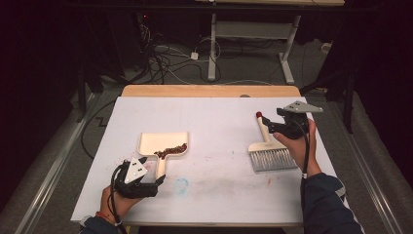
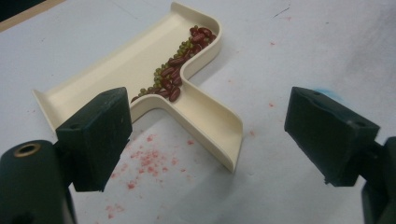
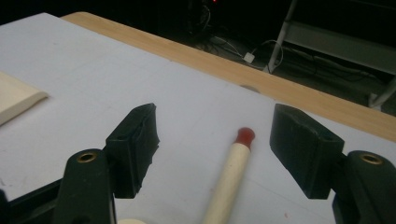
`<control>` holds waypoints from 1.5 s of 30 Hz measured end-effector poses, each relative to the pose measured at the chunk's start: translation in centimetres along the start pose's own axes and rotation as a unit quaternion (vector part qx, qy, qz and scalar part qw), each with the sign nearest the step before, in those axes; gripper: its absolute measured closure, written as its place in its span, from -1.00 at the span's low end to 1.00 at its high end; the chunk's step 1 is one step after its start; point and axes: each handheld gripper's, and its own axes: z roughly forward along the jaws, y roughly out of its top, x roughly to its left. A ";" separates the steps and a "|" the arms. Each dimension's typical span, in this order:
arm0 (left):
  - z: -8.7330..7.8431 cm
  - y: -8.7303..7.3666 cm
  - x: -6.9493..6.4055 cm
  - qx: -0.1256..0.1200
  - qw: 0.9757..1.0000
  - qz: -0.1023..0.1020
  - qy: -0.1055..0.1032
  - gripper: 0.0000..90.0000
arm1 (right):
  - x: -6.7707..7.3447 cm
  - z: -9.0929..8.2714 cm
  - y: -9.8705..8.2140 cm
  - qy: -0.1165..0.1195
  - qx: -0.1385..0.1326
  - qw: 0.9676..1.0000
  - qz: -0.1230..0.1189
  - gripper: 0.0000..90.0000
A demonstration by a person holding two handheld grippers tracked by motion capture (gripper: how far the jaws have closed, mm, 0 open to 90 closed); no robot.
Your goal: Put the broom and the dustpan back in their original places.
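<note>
1. The high view looks forward and down from above the person's side, taking in the whole white table (image 1: 214,131); floor and cables lie beyond its far edge
2. The left gripper view sits low and close over the table, looking along its own jaws at the cream dustpan (image 2: 140,79), whose handle points toward the lens
3. The right gripper view is low and close too, facing the table's far wooden edge (image 3: 261,77), with the brush handle (image 3: 231,179) running away from the lens between the jaws
4. The high view shares the dustpan (image 1: 163,145) with the left gripper view, and the brush handle (image 1: 263,130) with the right gripper view
5. A dustpan corner (image 3: 16,100) enters the right gripper view at far left
</note>
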 end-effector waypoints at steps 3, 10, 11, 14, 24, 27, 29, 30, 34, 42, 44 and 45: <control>0.1 0.1 -0.1 0.000 1.000 0.001 -0.001 -0.68 | 0.5 -0.7 0.3 0.001 -0.010 1.000 -0.004 -0.33; 0.0 0.1 -0.3 -0.006 1.000 0.008 0.001 -0.68 | 1.4 -2.7 0.4 0.008 -0.028 0.999 -0.018 -0.38; 0.0 0.1 -0.2 -0.007 1.000 0.008 0.000 -0.68 | 1.5 -2.9 0.4 0.010 -0.030 0.999 -0.020 -0.38; -0.1 0.1 -0.2 -0.007 1.000 0.010 -0.001 -0.68 | 1.9 -3.7 0.2 0.014 -0.035 0.999 -0.024 -0.37; 0.0 0.2 -0.2 -0.008 1.000 0.010 0.000 -0.67 | 3.3 -5.5 -0.9 0.030 -0.045 0.997 -0.059 -0.36; 0.1 0.3 -0.2 -0.009 1.000 0.010 0.000 -0.67 | 3.5 -5.9 -1.5 0.028 -0.043 0.996 -0.069 -0.36; 0.1 0.3 -0.2 -0.010 1.000 0.010 -0.002 -0.67 | 3.6 -6.2 -1.9 0.029 -0.040 0.996 -0.073 -0.36; 0.2 0.3 -0.1 -0.009 1.000 0.011 -0.002 -0.67 | 3.6 -6.3 -2.2 0.030 -0.038 0.996 -0.075 -0.36; 0.4 0.4 -0.1 -0.008 1.000 0.010 -0.003 -0.67 | 3.6 -6.8 -3.0 0.032 -0.037 0.996 -0.076 -0.36; 0.5 0.5 -0.1 -0.006 1.000 0.010 -0.003 -0.67 | 3.7 -7.5 -4.8 0.033 -0.032 0.995 -0.086 -0.37; 0.5 0.5 -0.2 -0.007 1.000 0.010 -0.003 -0.67 | 3.7 -7.5 -5.3 0.032 -0.028 0.995 -0.092 -0.37; 0.5 0.5 -0.2 -0.006 1.000 0.011 -0.003 -0.67 | 3.7 -7.7 -5.5 0.034 -0.029 0.995 -0.093 -0.37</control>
